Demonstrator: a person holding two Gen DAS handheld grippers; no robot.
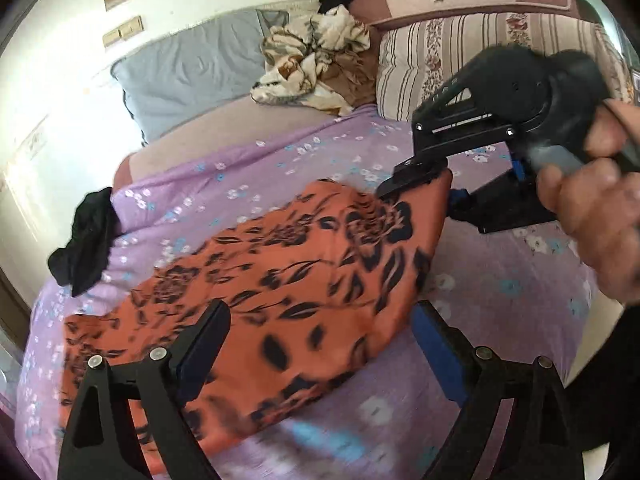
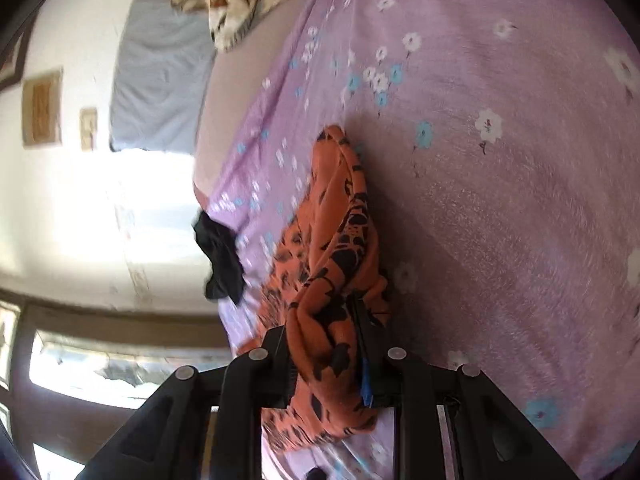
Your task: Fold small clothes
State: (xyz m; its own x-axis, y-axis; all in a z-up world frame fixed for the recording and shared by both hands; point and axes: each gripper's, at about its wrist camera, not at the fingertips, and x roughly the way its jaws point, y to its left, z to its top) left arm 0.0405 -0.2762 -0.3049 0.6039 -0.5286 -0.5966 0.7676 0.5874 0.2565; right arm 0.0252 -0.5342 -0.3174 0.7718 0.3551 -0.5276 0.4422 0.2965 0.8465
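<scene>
An orange garment (image 1: 280, 280) with a black flower print lies spread on the purple flowered bedsheet (image 1: 500, 300). My left gripper (image 1: 316, 344) hovers over its near edge, open wide, with no cloth pinched between its fingers. In the left wrist view my right gripper (image 1: 420, 190) holds the garment's far right corner, lifted off the sheet. From the right wrist view that gripper (image 2: 324, 340) is shut on a bunched fold of the orange garment (image 2: 332, 240), which trails away along the bedsheet (image 2: 500, 200).
A small black garment (image 1: 86, 240) lies at the sheet's left edge, also seen as black garment (image 2: 220, 260). A grey pillow (image 1: 188, 76), a crumpled beige cloth (image 1: 316, 64) and a striped pillow (image 1: 480, 56) are at the head of the bed. A hand (image 1: 592, 208) grips the right tool.
</scene>
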